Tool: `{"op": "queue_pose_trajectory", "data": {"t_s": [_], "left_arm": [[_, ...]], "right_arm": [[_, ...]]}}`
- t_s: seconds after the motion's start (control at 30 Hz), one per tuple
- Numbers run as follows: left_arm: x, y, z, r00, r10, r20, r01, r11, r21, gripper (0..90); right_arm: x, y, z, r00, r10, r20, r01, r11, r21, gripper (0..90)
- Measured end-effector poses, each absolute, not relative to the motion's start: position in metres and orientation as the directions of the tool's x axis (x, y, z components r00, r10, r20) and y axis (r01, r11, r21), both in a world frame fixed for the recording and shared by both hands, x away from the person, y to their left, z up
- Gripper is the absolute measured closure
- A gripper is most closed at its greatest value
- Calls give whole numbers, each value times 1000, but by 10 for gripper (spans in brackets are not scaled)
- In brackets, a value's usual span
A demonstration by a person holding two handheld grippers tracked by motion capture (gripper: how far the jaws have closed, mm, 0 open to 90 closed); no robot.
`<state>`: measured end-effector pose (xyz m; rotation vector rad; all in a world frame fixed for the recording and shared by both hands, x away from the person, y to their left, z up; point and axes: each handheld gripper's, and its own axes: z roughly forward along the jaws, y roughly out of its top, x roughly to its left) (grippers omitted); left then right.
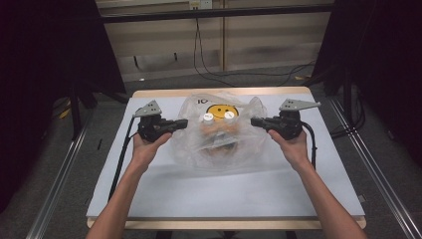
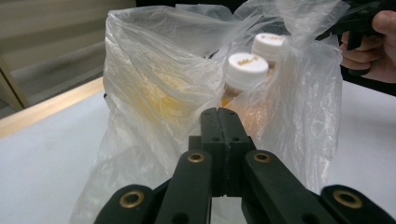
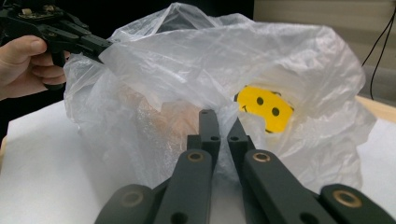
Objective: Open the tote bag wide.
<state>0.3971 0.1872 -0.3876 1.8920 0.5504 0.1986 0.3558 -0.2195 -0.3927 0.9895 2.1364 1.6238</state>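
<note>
A clear plastic bag [image 1: 219,142] with a yellow smiley print [image 1: 222,110] stands mid-table. Inside are two bottles with white caps [image 1: 207,118], orange-brown below. My left gripper [image 1: 183,122] is at the bag's left side, jaws pressed together [image 2: 224,114]. From the right gripper view its tip [image 3: 105,45] pinches the bag's rim, which is drawn taut towards it. My right gripper [image 1: 254,121] is at the bag's right side, its jaws nearly together with film between them [image 3: 223,123]. From the left gripper view the caps [image 2: 246,70] show through the bag's mouth.
The bag rests on a white mat over a wooden table [image 1: 199,189]. Bare mat lies in front of the bag and on both sides. Black stands flank the table, and cables [image 1: 234,74] run across the floor behind it.
</note>
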Motion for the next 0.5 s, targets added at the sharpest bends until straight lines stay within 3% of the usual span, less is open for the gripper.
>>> {"op": "queue_pose_trajectory", "data": {"t_s": [0.5], "left_arm": [[397, 184, -418, 880, 460, -118, 307, -361, 881, 900]], "right_arm": [[356, -210, -420, -730, 656, 193, 409, 193, 892, 900]]}}
